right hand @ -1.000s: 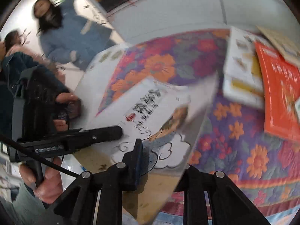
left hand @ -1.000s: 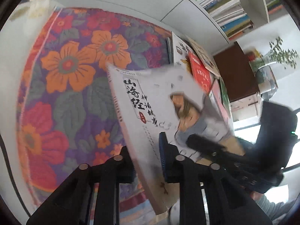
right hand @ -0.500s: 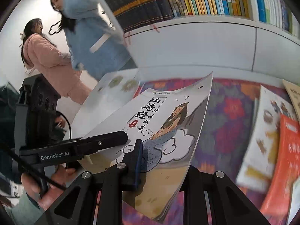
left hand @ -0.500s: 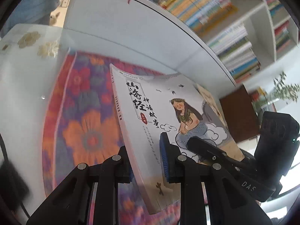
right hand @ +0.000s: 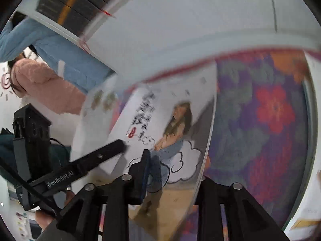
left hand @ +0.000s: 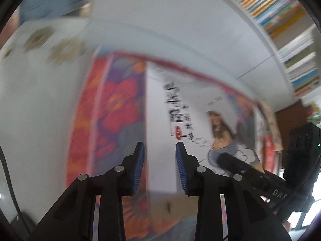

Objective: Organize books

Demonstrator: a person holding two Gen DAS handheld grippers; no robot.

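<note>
- Left gripper [left hand: 159,163]: jaws just opening, blue pads apart, the white illustrated book [left hand: 192,118] between them, its spine edge by the left pad with a gap to the right one.
- Right gripper [right hand: 172,172]: jaws just opening, straddling the same book [right hand: 172,124] at its lower edge; contact too blurred to tell.
- Book lay low over the flowered cloth [right hand: 260,120], near its red-trimmed border by the white cabinet [left hand: 180,20].

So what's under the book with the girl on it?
Under the book you can see the flowery cloth, poking out on its left side in the left wrist view and on its right side in the right wrist view. Anything lying directly beneath the cover is hidden.
</note>
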